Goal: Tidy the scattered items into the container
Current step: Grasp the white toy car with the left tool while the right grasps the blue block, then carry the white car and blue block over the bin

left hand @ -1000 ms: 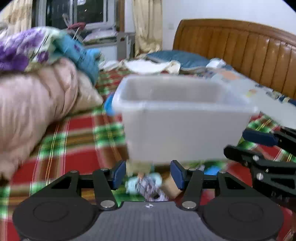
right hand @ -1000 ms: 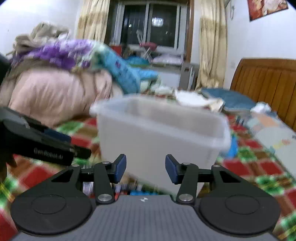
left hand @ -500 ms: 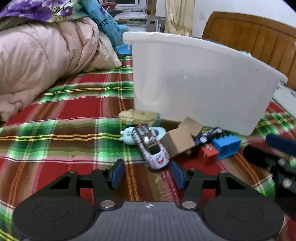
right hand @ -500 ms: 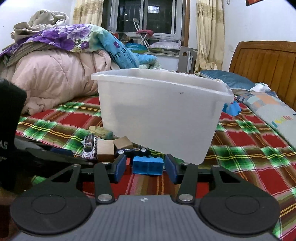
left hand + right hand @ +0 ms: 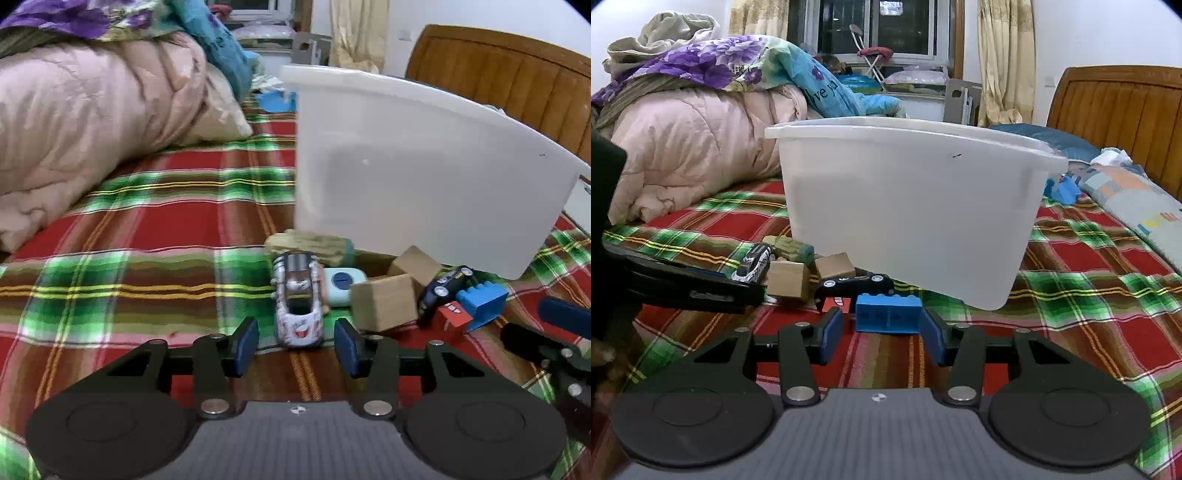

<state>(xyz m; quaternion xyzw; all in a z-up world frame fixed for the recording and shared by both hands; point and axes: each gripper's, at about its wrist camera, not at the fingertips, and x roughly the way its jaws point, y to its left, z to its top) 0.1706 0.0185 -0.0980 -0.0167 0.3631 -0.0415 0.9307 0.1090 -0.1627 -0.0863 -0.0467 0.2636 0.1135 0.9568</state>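
Two open jaws, toy car and blue brick just ahead

A home bedroom — wooden headboard, plaid bedspread, heaped quilts.

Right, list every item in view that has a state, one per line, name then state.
left gripper: open, holding nothing, lined up on the silver toy car
right gripper: open, holding nothing, blue block between its fingers
white bin: upright on the bed, no lid
silver toy car: on its wheels, loose on the blanket
black toy car: on its wheels, outside the bin
blue block: on its side, stud holes facing the camera
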